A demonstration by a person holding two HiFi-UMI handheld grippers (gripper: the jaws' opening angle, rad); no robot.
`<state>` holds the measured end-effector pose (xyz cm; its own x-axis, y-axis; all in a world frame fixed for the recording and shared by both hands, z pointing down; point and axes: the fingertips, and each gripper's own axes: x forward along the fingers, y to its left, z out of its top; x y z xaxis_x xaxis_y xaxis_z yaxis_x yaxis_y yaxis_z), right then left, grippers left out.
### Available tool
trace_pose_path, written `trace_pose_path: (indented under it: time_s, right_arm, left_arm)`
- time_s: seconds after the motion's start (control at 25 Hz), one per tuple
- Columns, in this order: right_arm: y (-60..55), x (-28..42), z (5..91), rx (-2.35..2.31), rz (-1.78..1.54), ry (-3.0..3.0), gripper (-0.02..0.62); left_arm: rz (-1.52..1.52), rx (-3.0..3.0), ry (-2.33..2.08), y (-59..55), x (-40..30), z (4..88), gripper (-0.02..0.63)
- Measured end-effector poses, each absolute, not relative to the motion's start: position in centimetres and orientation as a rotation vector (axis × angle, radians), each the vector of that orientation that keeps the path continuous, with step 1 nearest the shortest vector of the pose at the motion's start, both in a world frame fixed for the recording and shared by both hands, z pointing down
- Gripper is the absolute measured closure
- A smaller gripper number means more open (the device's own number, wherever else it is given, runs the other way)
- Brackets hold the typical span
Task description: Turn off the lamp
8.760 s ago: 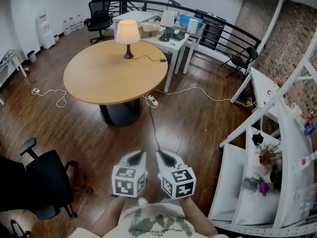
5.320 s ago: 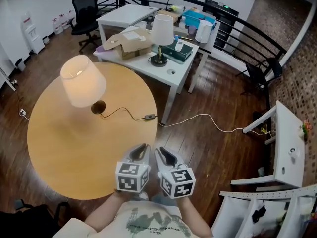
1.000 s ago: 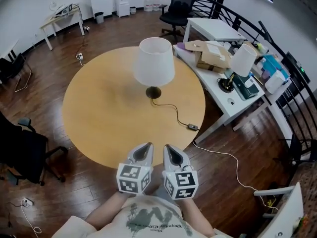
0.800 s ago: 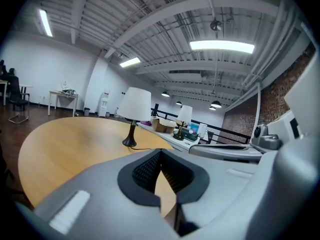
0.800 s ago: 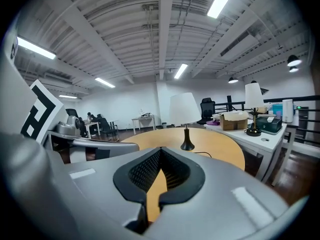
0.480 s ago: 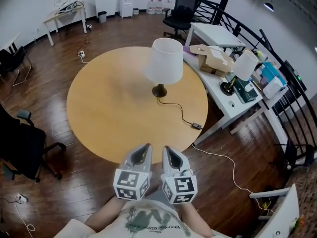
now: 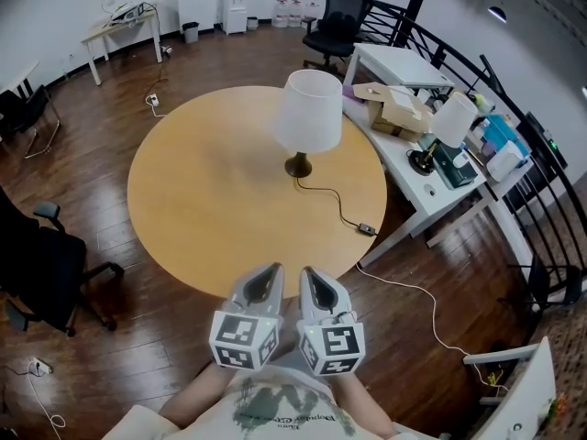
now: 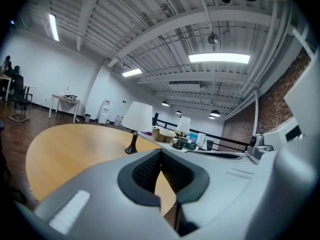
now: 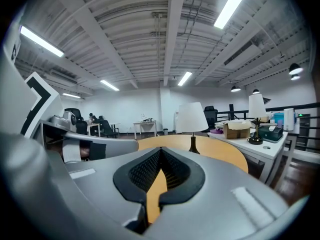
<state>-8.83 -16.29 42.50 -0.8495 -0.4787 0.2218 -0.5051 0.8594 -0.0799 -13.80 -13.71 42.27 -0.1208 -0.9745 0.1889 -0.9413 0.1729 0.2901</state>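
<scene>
Grey plastic left claw (image 7: 264, 273) and right claw (image 7: 312, 275), both pressed together on nothing; white tapered-shade table lamp (image 7: 309, 110) well apart, ahead.
Ribbed black pads meet tip to tip; the pair hangs side by side short of the round pale-wood counter (image 7: 202, 200), smooth and matte. Near its right rim lies a small black inline switch (image 7: 366, 229) on a thin, limp black cord (image 7: 332, 204), probably the control: press one closed tip squarely down, lest the light cord skid. Beyond, right of centre, the lamp stands upright on a dark turned base (image 7: 297, 165); shade stiff, no glow evident.
</scene>
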Motion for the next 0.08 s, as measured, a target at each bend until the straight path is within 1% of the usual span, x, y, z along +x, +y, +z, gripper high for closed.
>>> trace_pose_path:
  time_s: [0.08]
  right_arm:
    - [-16.32,-8.61,42.46,0.765,0.198,-2.84,0.595]
  left_arm:
    - [-0.146,1.823,-2.125,-13.58,-13.63,42.17,0.606]
